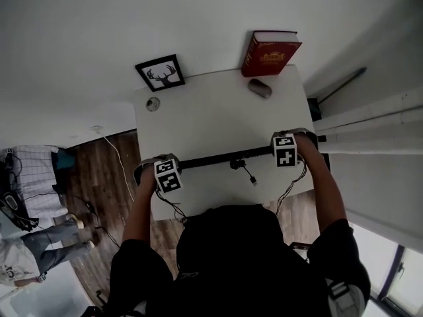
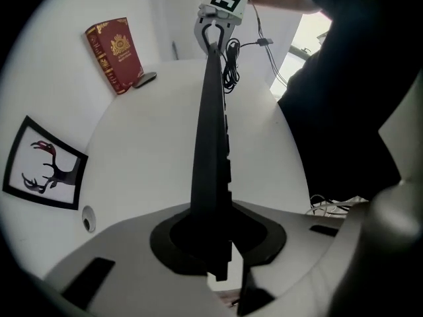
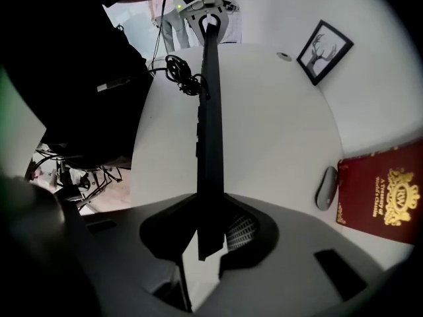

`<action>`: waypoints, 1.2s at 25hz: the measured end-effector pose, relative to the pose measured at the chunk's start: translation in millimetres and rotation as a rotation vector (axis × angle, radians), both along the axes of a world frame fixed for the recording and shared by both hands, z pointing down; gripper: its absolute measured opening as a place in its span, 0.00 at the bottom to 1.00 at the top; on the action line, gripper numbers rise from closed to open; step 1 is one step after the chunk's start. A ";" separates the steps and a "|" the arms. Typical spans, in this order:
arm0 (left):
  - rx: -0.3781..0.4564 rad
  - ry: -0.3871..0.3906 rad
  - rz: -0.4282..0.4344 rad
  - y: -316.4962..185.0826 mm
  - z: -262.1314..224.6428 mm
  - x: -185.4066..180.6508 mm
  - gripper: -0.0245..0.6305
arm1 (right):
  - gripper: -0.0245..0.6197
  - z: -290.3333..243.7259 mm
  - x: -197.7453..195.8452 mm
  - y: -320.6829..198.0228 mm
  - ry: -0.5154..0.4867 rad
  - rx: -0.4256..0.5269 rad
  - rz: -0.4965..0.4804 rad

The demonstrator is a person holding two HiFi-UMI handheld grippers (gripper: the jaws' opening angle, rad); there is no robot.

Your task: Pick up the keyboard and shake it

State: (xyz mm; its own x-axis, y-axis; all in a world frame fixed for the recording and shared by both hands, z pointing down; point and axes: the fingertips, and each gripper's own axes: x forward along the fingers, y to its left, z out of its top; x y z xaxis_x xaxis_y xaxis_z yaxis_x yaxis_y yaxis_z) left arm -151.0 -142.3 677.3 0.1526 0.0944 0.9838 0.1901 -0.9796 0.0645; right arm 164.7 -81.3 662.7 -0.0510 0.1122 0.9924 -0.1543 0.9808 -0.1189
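Keyboard (image 1: pixel 225 158) edge-on, clamped (left gripper (image 1: pixel 166 175), right gripper (image 1: pixel 285 150))

The middle of the surface (image 1: pixel 211 121) lies bare from left edge to right edge, so passage there is open. Along the near edge the keyboard (image 1: pixel 221 158) is held edge-up as a thin bar between the left gripper (image 2: pixel 221 259) and the right gripper (image 3: pixel 205 243), the jaws of each closed on one end. Its bunched cable (image 1: pixel 246 170) hangs on the near side. An upright book (image 1: pixel 269 53) blocks the far right corner, with the mouse (image 1: pixel 260 88) just before it. A framed picture (image 1: pixel 160 72) stands at the far left corner, a cable hole (image 1: pixel 153 104) near it. A wall (image 1: pixel 99 32) closes the far edge.
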 end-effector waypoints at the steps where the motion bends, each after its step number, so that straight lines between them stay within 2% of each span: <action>1: 0.000 0.002 -0.005 -4.6 0.0 1.7 0.15 | 0.20 0.4 1.6 -4.4 -0.010 0.000 0.003; 5: 0.020 0.016 -0.046 -18.4 0.1 3.8 0.21 | 0.20 1.0 2.0 -18.4 -0.039 -0.023 -0.007; 9: 0.130 0.013 -0.055 -33.3 5.4 11.3 0.34 | 0.21 2.4 6.6 -27.5 -0.053 -0.069 -0.015; 12: 0.286 0.005 -0.078 -47.9 -1.5 12.4 0.46 | 0.22 2.7 8.1 -35.2 -0.066 -0.088 -0.010; 15: 0.489 0.025 -0.098 -56.1 -30.8 21.1 0.48 | 0.22 3.8 7.8 -39.9 -0.074 -0.099 -0.009; 18: 0.604 0.042 -0.031 -51.0 -45.3 49.1 0.52 | 0.22 4.6 8.7 -42.2 -0.073 -0.108 -0.013; 21: 0.587 0.023 0.104 -34.5 -18.6 80.4 0.52 | 0.22 4.5 6.0 -41.3 -0.066 -0.103 -0.019; 24: 0.554 -0.068 0.206 -27.9 0.7 90.0 0.55 | 0.22 5.8 2.6 -40.9 -0.053 -0.083 -0.024; 26: 0.553 -0.076 0.211 -31.8 0.3 92.1 0.55 | 0.24 7.3 3.9 -43.6 -0.054 -0.060 -0.014; 28: 0.544 -0.037 0.187 -33.3 1.7 95.8 0.55 | 0.26 7.9 7.1 -49.8 -0.040 -0.002 -0.010; 30: 0.529 -0.008 0.168 -34.7 4.1 96.5 0.55 | 0.38 8.4 10.2 -63.3 0.017 0.125 -0.026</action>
